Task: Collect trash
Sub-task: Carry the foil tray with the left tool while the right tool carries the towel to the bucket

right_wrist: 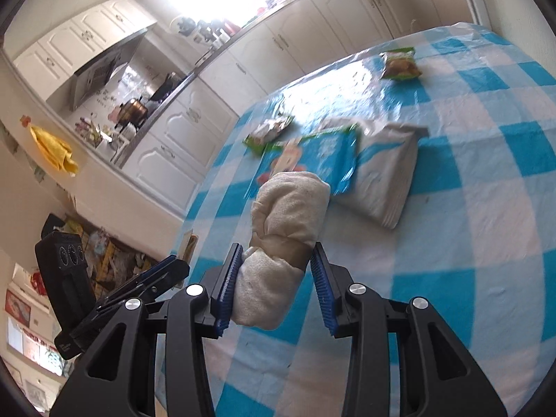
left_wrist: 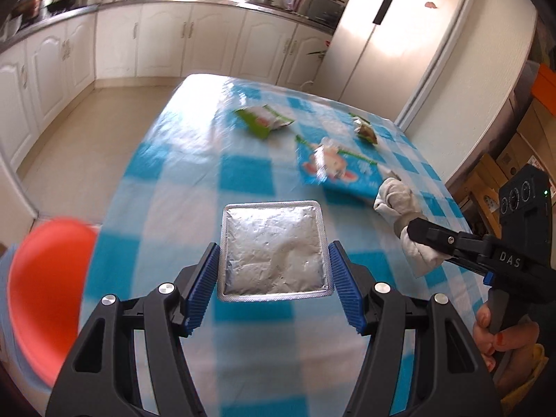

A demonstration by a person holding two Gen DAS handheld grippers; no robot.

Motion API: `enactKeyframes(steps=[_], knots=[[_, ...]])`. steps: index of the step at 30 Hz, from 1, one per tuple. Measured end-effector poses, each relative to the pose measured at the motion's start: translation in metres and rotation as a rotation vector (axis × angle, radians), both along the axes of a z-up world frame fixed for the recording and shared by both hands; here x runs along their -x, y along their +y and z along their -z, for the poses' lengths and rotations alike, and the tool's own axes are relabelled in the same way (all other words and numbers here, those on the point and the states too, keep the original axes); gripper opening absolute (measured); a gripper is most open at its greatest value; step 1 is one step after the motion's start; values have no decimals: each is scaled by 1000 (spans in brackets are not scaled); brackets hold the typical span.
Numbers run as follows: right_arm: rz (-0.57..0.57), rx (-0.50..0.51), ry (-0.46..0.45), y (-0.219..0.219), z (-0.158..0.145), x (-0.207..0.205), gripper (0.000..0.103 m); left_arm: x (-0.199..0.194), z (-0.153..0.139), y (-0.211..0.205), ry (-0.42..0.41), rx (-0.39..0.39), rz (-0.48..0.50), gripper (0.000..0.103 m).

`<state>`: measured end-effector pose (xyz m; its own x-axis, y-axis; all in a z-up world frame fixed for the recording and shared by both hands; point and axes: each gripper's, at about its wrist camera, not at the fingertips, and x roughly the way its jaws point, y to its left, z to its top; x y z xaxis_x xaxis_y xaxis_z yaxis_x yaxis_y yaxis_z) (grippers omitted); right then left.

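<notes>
Two claws are both loaded: the left claw [left_wrist: 274,274] grips a square foil packet [left_wrist: 274,250] by its side edges, with an orange bin [left_wrist: 48,295] close to its left; the right claw [right_wrist: 274,288] clamps a rolled white wad [right_wrist: 278,243], its long axis running forward along the fingers, above the checked worktop [right_wrist: 486,208].

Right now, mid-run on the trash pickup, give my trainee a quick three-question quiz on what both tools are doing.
1. True or false: the left tool carries the square silver foil packet.
2. What sits between the right tool's fingers: A) the blue cartoon-printed wrapper, B) the rolled white cloth bundle, C) the green snack bag?
3. Fill in: the table wears a blue-and-white ____ cloth.

Key: 1 true. 2 B. 3 checked.
</notes>
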<state>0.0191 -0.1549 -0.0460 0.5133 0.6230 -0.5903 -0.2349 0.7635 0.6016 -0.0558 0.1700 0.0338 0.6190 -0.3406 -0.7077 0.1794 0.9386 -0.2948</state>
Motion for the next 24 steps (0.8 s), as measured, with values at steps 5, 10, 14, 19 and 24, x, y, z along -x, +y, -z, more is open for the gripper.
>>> enactKeyframes(steps=[5, 10, 14, 19, 24], knots=[[-77, 35, 4, 32, 0, 23, 41, 30, 0, 32, 0, 24, -53, 64], [-161, 70, 9, 67, 0, 42, 41, 61, -4, 67, -23, 27, -117, 64], [-215, 94, 5, 90, -2, 53, 41, 81, -3, 95, -34, 31, -174, 64], [-284, 119, -12, 120, -12, 60, 41, 103, 0, 137, -36, 31, -269, 64], [-346, 136, -14, 150, -22, 61, 41, 119, 1, 177, -41, 18, -372, 64]])
